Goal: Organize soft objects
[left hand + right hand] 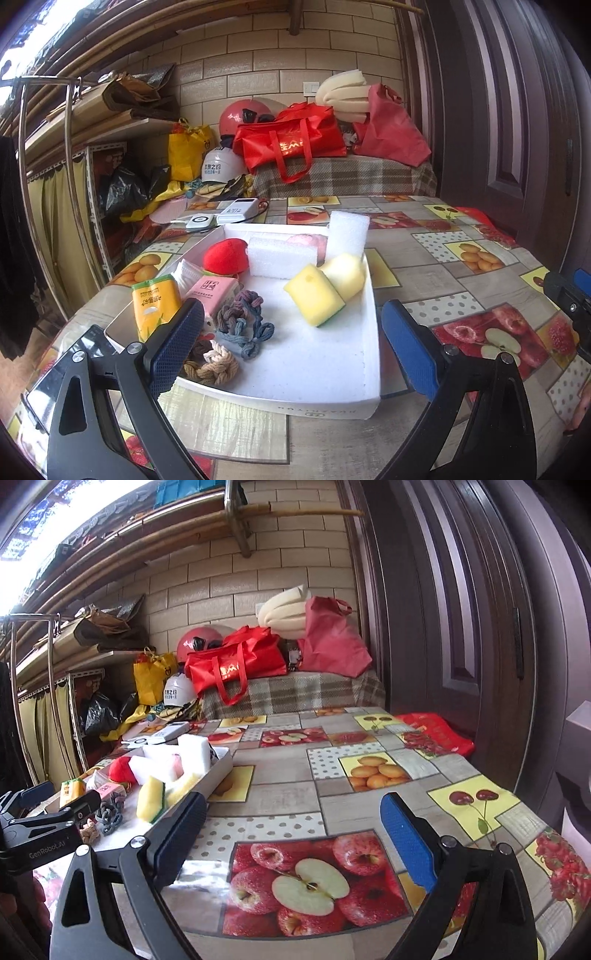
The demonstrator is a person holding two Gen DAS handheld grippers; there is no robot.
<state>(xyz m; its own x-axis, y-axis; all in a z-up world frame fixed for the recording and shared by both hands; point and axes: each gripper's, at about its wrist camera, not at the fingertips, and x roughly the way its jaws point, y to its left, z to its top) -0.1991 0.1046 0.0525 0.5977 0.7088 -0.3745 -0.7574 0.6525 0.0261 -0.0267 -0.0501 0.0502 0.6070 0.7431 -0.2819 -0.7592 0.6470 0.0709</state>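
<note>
The left wrist view looks forward and down between its left tool (291, 338), close over the white tray (373, 332). The right wrist view looks forward past the right tool (293, 834), low over bare surface (288, 797), with the tray (218, 771) ahead to its left. Both share the tray, the surface and the brick wall (251, 66) beyond.
</note>
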